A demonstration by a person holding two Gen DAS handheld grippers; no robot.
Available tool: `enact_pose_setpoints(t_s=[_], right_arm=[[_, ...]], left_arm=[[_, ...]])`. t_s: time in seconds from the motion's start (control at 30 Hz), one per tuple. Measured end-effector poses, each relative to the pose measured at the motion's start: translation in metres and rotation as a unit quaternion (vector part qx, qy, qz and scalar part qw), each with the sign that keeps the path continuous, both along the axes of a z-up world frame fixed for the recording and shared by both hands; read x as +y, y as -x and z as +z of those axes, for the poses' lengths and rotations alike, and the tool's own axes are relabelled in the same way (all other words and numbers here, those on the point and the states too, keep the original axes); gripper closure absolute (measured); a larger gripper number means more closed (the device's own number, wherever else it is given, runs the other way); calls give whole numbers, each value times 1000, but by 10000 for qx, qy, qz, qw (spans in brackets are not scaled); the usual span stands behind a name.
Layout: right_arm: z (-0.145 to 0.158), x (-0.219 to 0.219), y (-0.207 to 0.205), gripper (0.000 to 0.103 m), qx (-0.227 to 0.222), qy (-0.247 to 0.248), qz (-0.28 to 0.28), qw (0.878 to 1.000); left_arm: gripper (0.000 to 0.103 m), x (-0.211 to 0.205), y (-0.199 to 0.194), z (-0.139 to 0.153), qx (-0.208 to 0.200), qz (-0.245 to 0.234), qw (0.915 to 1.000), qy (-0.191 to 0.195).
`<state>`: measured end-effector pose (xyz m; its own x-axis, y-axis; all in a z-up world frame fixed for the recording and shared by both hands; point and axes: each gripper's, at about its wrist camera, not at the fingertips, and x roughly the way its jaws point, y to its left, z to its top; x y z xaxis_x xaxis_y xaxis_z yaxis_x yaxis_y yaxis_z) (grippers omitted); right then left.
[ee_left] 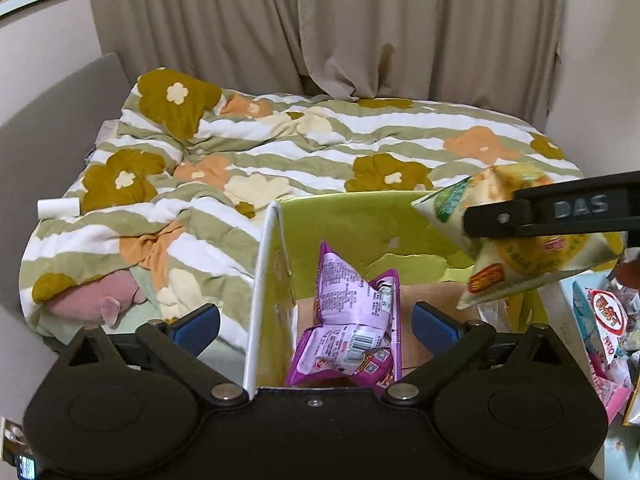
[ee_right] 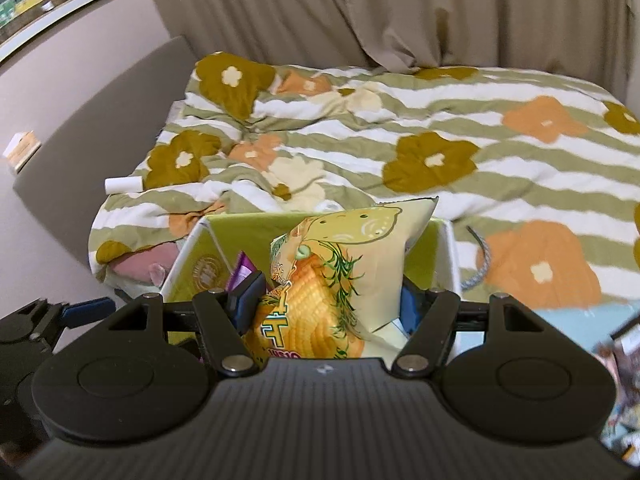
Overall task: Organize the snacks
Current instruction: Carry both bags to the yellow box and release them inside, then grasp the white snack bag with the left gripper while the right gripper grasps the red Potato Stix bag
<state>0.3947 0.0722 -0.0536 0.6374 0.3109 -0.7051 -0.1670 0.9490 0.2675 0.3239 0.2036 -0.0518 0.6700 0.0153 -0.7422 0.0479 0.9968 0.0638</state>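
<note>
A box with white outer walls (ee_left: 262, 280) and a lime-green lining stands in front of the bed. Two purple snack packets (ee_left: 352, 320) lie inside it on the brown bottom. My left gripper (ee_left: 316, 328) hangs over them with its jaws wide open; the pads touch nothing, and its left finger (ee_left: 196, 328) is outside the box wall. My right gripper (ee_right: 332, 302) is shut on a yellow snack bag (ee_right: 340, 272) and holds it above the box (ee_right: 208, 240). In the left wrist view that yellow bag (ee_left: 520, 256) hangs at the right, with one black finger (ee_left: 560, 212) across it.
A bed with a flowered, striped quilt (ee_left: 320, 148) fills the space behind the box. Several more snack packs (ee_left: 608, 320) are piled to the right. A pink plush toy (ee_left: 100, 304) and a white roll (ee_left: 58, 206) lie at the left.
</note>
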Motion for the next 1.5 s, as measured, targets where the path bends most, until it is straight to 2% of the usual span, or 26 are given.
enact_pose_setpoints(t_s=[0.1, 0.2, 0.33, 0.43, 0.67, 0.9, 1.07, 1.2, 1.5], right_arm=[[-10, 6, -10, 19, 57, 4, 89, 9999], [-19, 10, -15, 0, 50, 168, 109, 9998], [-27, 9, -11, 0, -6, 335, 82, 9994], [-28, 3, -3, 0, -163, 272, -11, 9995], [-9, -2, 13, 0, -210, 281, -34, 9994], [12, -9, 44, 0, -205, 289, -250, 9991], [28, -25, 78, 0, -388, 380, -520, 9972], [41, -49, 107, 0, -517, 384, -742, 9952], [49, -142, 178, 0, -721, 420, -1272, 9884]], left_arm=[[0, 4, 3, -2, 11, 105, 9999, 65], [0, 4, 6, -3, 15, 151, 9999, 72], [0, 7, 10, -6, 52, 224, 9996, 140], [0, 9, 12, -3, 15, 238, 9994, 243], [0, 10, 18, 10, -167, 177, 9993, 293], [0, -2, 30, 25, -430, -184, 9980, 431], [0, -22, 45, 34, -529, -552, 9957, 526], [0, -43, 63, 42, -605, -877, 9920, 678], [0, -120, 110, 47, -681, -1364, 9852, 777]])
